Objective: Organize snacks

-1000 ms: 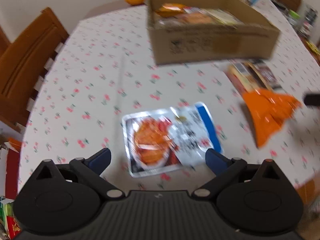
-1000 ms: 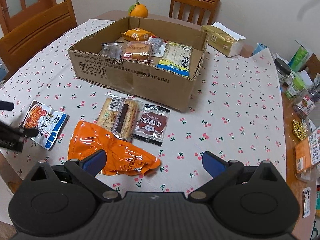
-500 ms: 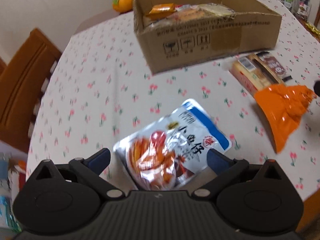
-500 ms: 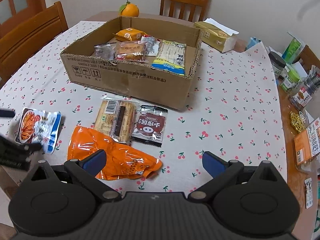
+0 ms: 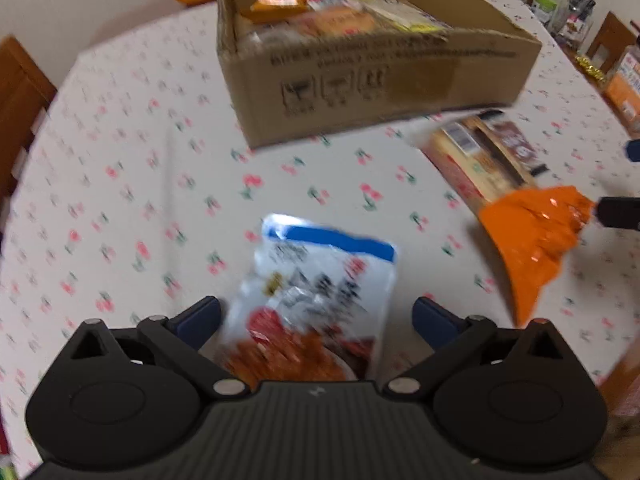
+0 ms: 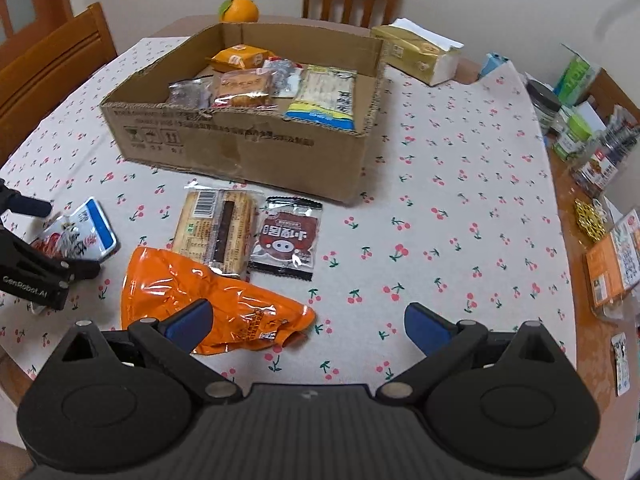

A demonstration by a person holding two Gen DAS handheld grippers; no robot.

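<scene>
A cardboard box holding several snacks stands mid-table; it also shows in the left wrist view. My left gripper is open, its fingers on either side of a white, blue and red snack pouch, also in the right wrist view. My right gripper is open and empty, low over an orange packet, also in the left wrist view. A biscuit pack and a dark red pig-print packet lie in front of the box.
An orange fruit sits behind the box. A tissue pack lies at the back right. Jars and packets crowd the right edge. Wooden chairs stand at the left and far side.
My left gripper has closed in on the white pouch, which now lies between its open fingers and points toward the box. My right gripper has moved slightly forward over the orange packet.
</scene>
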